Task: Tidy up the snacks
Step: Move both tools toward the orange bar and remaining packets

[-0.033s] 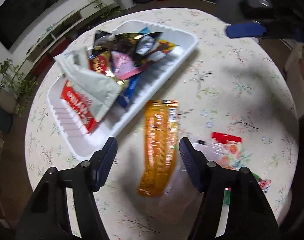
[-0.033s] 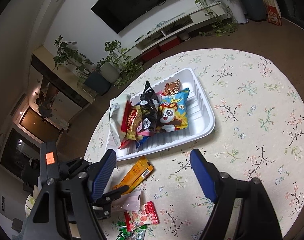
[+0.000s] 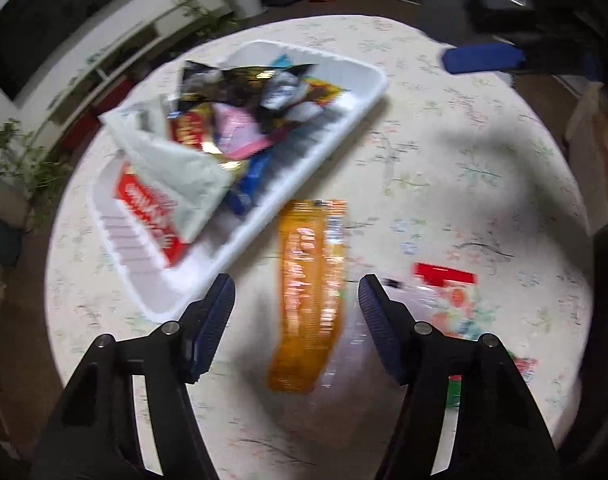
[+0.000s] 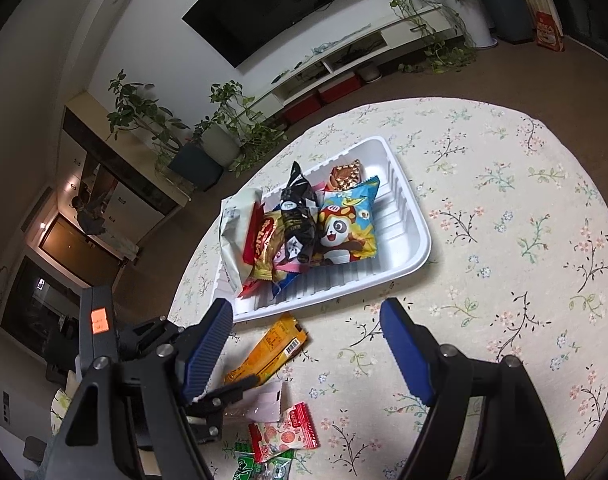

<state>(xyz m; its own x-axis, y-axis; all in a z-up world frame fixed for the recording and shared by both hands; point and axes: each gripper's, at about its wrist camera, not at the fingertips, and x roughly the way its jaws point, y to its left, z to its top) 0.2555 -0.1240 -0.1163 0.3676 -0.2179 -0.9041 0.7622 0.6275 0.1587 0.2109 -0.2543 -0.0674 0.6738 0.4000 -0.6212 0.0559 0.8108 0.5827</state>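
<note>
A white tray (image 3: 344,128) on the round floral table holds several snack packets; it also shows in the right wrist view (image 4: 416,248). A long orange packet (image 3: 312,292) lies on the table just outside the tray, between the open fingers of my left gripper (image 3: 295,300), which hovers above it. The orange packet also shows in the right wrist view (image 4: 269,350). A red-and-white candy packet (image 3: 452,292) lies to its right, also seen in the right wrist view (image 4: 283,434). My right gripper (image 4: 304,328) is open and empty above the table.
A clear packet (image 4: 263,400) and a green packet (image 4: 259,466) lie near the table's near edge. A panda snack bag (image 4: 348,224) lies in the tray. A blue object (image 3: 484,58) sits at the table's far side. Plants and a TV shelf stand beyond.
</note>
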